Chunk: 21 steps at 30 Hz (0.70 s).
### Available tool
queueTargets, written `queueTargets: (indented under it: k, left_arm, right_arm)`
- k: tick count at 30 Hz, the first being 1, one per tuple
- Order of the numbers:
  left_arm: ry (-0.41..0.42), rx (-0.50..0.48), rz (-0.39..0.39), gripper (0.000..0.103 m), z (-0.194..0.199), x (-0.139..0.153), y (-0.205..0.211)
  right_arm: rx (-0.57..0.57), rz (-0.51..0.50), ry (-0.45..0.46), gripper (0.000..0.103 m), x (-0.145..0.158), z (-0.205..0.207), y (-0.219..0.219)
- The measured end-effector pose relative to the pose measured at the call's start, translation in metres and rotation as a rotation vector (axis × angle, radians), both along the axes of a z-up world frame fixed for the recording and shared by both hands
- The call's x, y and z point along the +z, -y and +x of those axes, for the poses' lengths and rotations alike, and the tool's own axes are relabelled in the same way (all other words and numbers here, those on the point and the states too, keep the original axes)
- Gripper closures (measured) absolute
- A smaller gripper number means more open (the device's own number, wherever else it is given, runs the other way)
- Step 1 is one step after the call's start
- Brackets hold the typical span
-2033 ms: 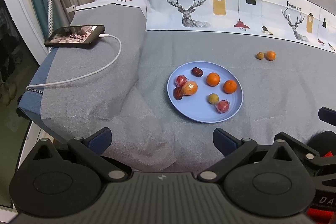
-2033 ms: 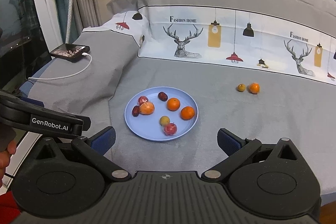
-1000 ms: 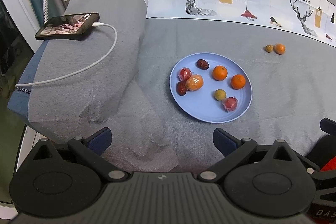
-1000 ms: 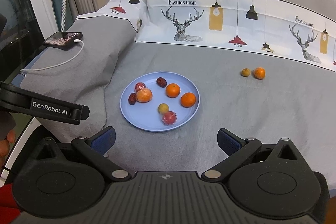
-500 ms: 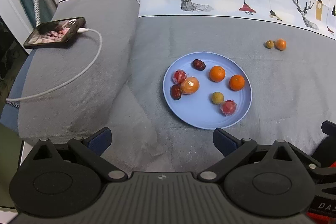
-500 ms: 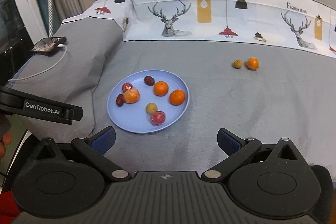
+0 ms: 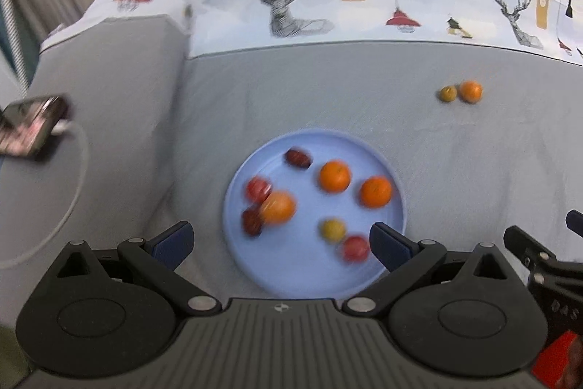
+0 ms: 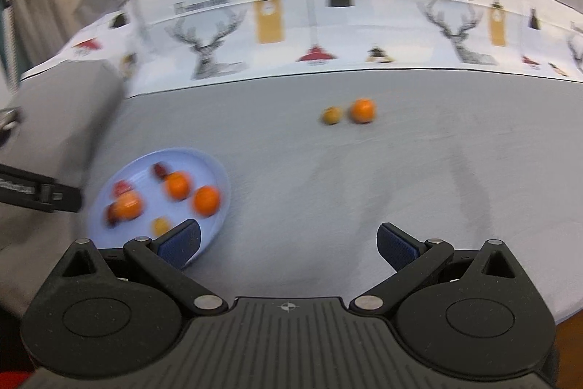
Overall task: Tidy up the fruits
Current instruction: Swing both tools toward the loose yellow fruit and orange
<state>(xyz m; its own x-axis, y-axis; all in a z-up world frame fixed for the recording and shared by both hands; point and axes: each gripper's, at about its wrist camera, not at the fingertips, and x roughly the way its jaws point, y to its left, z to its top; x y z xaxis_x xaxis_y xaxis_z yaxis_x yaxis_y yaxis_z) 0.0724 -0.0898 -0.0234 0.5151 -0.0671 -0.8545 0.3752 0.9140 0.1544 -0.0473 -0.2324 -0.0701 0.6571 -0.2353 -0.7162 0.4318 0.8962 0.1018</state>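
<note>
Plate point(image 7: 391, 185) nearer now, blurred fruits aboard; two fruits point(image 8: 348, 112) apart.

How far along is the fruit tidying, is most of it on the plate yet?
Mostly, it seems. Several fruits already sit on the round pale-blue plate. Nothing is in hand: the left tongs and right tongs are both open and empty. Left on the grey bedspread: a small orange and a small yellow-green fruit.

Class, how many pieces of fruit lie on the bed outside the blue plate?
2: a small orange and a yellowish fruit, side by side beyond the blue plate.
</note>
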Motion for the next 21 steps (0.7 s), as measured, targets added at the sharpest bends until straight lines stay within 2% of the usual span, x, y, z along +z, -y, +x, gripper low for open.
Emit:
queueTargets:
  k: [6,11,15,21]
  left_arm:
    - [0.044,-0.078,0.004,0.0,0.033,-0.018,0.062]
    - [0.088,-0.202,0.03,0.0,0.066,-0.051,0.126]
    - [0.063,-0.34,0.013,0.0,0.093,-0.085,0.175]
    - [0.037,-0.533,0.02,0.001,0.129,-0.138,0.231]
  right_arm:
    - [-0.102,-0.084,-0.005,0.001,-0.035,0.031,0.064]
    - [-0.115,-0.135,0.003,0.001,-0.067,0.069,0.115]
    - [-0.045,-0.132,-0.004,0.001,-0.087,0.109,0.149]
    - [0.145,-0.173,-0.015,0.001,-0.117,0.154,0.185]
